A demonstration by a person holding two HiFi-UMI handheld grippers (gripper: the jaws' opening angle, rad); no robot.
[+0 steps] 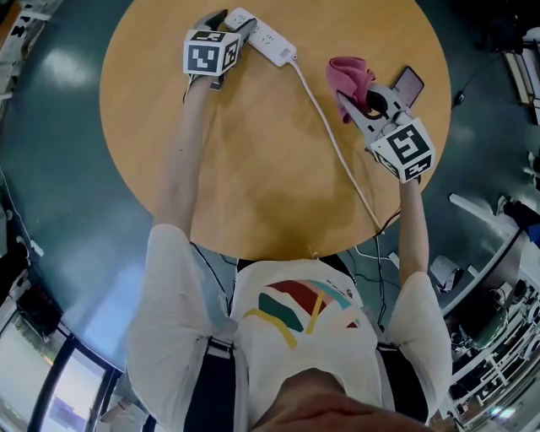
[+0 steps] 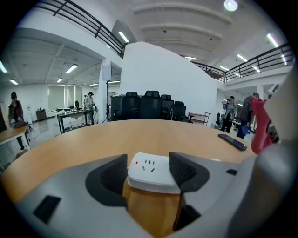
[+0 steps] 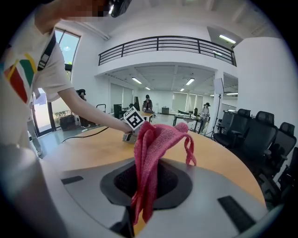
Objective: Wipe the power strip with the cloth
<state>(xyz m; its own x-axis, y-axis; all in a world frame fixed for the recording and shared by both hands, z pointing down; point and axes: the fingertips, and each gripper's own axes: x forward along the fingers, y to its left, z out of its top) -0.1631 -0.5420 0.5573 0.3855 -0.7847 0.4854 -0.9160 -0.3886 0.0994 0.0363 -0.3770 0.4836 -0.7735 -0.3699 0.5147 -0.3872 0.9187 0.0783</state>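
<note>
A white power strip [image 1: 268,38] lies at the far side of the round wooden table [image 1: 253,177], its white cable [image 1: 333,143] trailing toward the near edge. My left gripper [image 1: 236,23] is at the strip's left end. In the left gripper view the strip's end [image 2: 151,174], with a red light on it, sits between the wide-spread jaws of that gripper [image 2: 148,163], with no clear squeeze on it. To the right of the strip, my right gripper [image 1: 356,108] is shut on a pink cloth [image 1: 350,74], which stands up bunched from the jaws [image 3: 156,139].
A dark phone [image 1: 408,84] lies on the table just right of the cloth and also shows in the left gripper view [image 2: 233,142]. Office chairs, desks and several people stand in the hall beyond the table. Cables hang off the near right edge.
</note>
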